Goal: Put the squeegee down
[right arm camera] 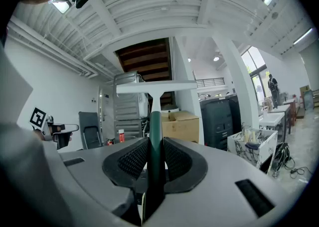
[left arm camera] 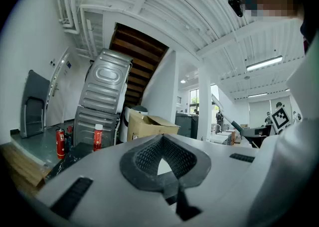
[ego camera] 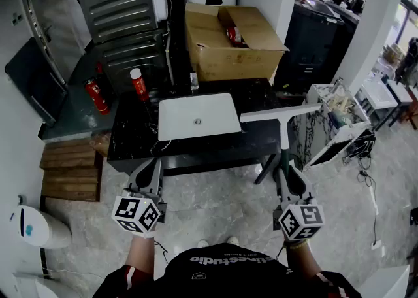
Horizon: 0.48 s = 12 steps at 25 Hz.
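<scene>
The squeegee (ego camera: 281, 117) has a white blade on a dark green handle (right arm camera: 155, 136). My right gripper (ego camera: 288, 172) is shut on that handle and holds it level, with the blade out front over the right end of the black table (ego camera: 130, 141). In the right gripper view the handle runs up between the pads (right arm camera: 130, 160) to the blade (right arm camera: 157, 86). My left gripper (ego camera: 149, 171) hangs level in front of the table's left part. Its jaw tips meet with nothing between them (left arm camera: 162, 139).
A white basin (ego camera: 197, 117) lies on the black table, with a red spray can (ego camera: 138, 84) behind it. A cardboard box (ego camera: 230, 45) stands at the back. A marbled white bin (ego camera: 334, 119) is at the right, and wooden steps (ego camera: 70, 170) and a fire extinguisher (ego camera: 96, 96) at the left.
</scene>
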{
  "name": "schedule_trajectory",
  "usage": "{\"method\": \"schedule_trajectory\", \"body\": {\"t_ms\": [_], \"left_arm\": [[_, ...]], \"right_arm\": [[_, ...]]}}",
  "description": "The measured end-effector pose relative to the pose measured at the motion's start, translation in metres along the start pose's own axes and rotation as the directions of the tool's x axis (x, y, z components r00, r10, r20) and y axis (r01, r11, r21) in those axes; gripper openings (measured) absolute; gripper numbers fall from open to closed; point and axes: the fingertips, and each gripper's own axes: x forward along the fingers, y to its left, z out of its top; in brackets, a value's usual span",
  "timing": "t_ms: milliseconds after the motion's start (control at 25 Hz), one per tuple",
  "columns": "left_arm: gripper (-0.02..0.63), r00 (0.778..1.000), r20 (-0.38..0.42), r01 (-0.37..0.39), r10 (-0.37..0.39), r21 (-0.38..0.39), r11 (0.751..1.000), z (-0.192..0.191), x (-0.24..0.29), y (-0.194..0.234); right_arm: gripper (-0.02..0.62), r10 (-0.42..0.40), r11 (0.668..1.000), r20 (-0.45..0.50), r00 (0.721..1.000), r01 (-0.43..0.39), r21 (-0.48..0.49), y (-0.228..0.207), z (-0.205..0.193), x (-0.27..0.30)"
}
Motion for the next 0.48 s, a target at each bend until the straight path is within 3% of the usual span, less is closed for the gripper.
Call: {"method": "schedule_trajectory", "body": {"t_ms": [480], "left_arm": [[0.014,1.0,0.017,0.018,-0.018,-0.024,1.0,0.005,0.004,0.005]], "right_arm": [[0.123,0.008,1.0,-0.004,1.0,-0.008,0.001,0.014,-0.003,0.003]]}}
